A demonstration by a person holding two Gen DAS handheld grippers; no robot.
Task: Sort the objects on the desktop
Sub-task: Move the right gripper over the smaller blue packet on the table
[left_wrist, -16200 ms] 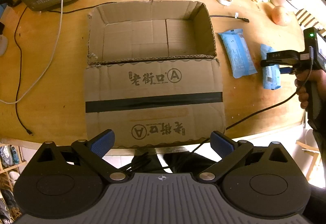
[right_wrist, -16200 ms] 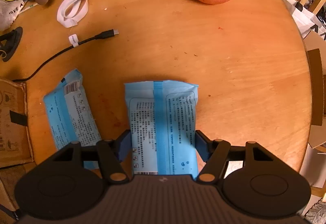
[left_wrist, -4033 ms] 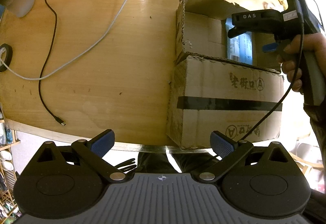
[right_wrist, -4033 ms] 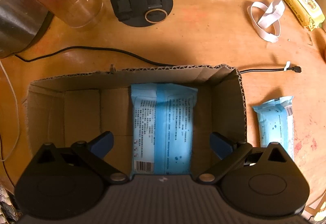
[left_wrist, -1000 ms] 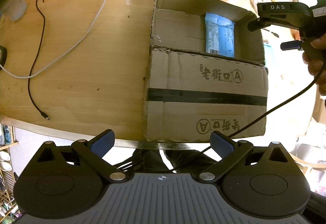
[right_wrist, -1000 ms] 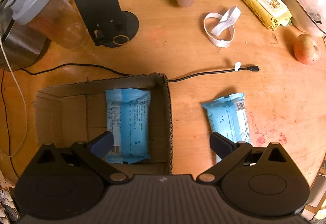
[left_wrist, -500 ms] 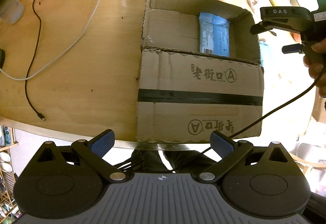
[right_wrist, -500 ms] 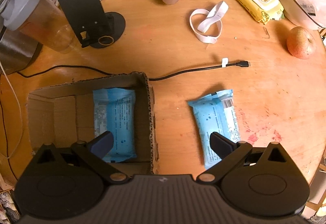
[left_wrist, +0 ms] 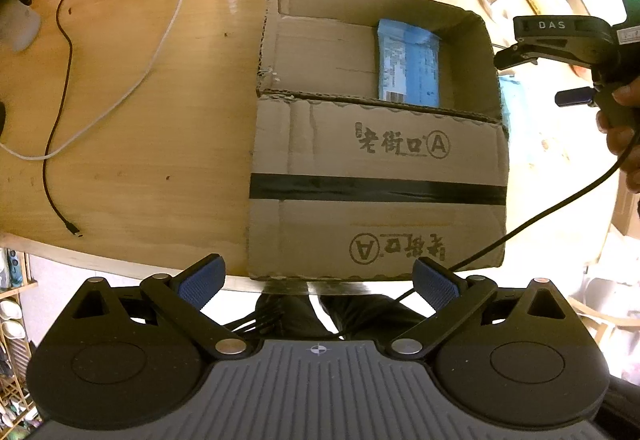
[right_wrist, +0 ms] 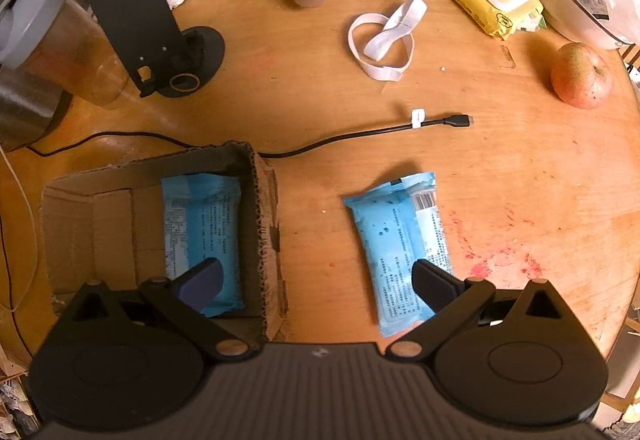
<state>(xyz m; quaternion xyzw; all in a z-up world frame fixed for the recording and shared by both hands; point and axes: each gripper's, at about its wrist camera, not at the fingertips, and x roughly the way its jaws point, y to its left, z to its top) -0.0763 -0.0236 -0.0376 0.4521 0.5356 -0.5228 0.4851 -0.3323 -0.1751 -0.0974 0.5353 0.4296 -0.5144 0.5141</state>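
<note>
Bare desk (right_wrist: 520, 168) surrounds the loose pack (right_wrist: 400, 240), which lies just beside the box (right_wrist: 264, 224). The right gripper (right_wrist: 316, 280) hangs spread, empty, straddling wall and pack; the left gripper (left_wrist: 318, 280) is spread too.

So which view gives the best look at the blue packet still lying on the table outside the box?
The right wrist view: the blue packet lies fully visible on the table, beside the cardboard box. In the left wrist view only a thin sliver shows past the box wall.
</note>
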